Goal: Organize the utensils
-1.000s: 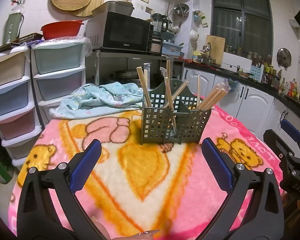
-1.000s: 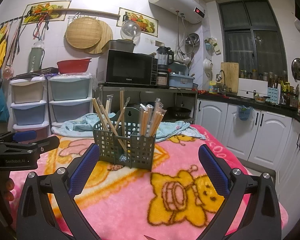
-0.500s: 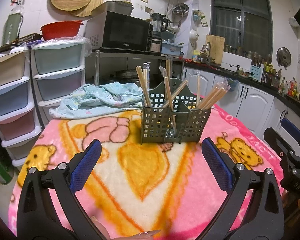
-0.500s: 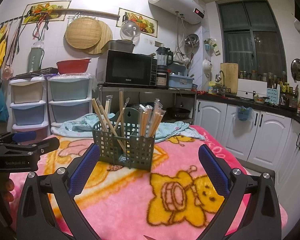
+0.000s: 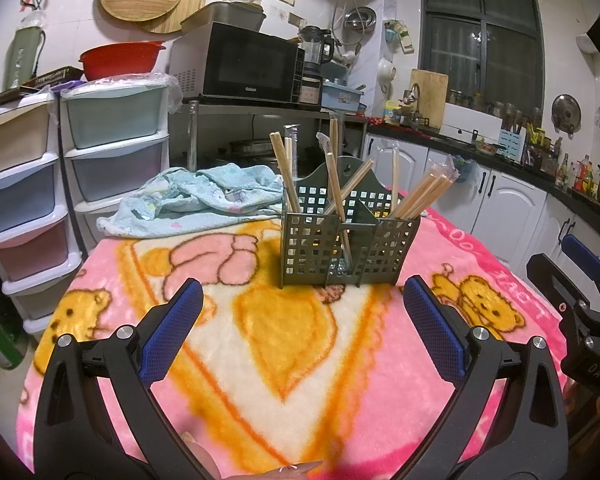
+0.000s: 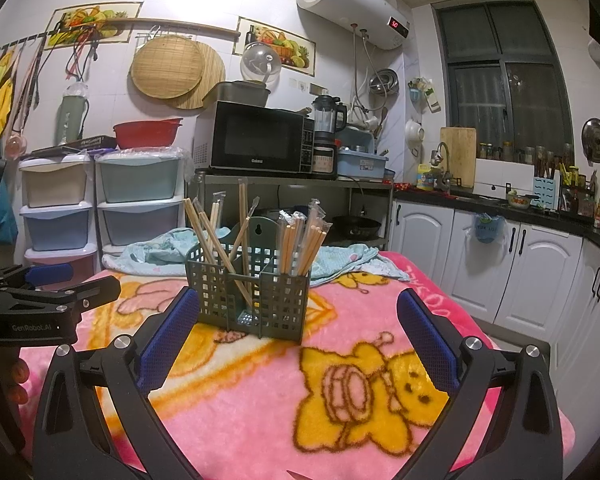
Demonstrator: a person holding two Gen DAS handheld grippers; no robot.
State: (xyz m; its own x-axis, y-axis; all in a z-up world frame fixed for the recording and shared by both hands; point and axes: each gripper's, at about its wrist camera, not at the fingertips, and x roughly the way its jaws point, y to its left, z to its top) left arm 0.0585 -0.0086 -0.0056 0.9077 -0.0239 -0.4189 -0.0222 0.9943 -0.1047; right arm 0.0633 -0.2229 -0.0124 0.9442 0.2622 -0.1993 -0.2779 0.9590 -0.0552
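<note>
Ahead, at twelve o'clock, the grey utensil caddy (image 5: 342, 246) stands upright on the pink blanket (image 5: 292, 360), chopsticks (image 5: 422, 192) leaning in its compartments (some plastic-wrapped). Both the left gripper (image 5: 300, 324) and right gripper (image 6: 298, 330) hang wide apart, empty, short of it.

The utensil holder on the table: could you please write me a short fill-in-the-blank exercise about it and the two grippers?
1. The green utensil holder stands on a ____ blanket printed with yellow bears.
2. The chopsticks in the holder's right-hand compartment are still in clear ____ wrappers.
3. The jaws of the left gripper and the right gripper both stand ____, holding nothing.
4. Behind the holder lies a crumpled light ____ cloth.

Missing words: pink; plastic; open; blue
</note>
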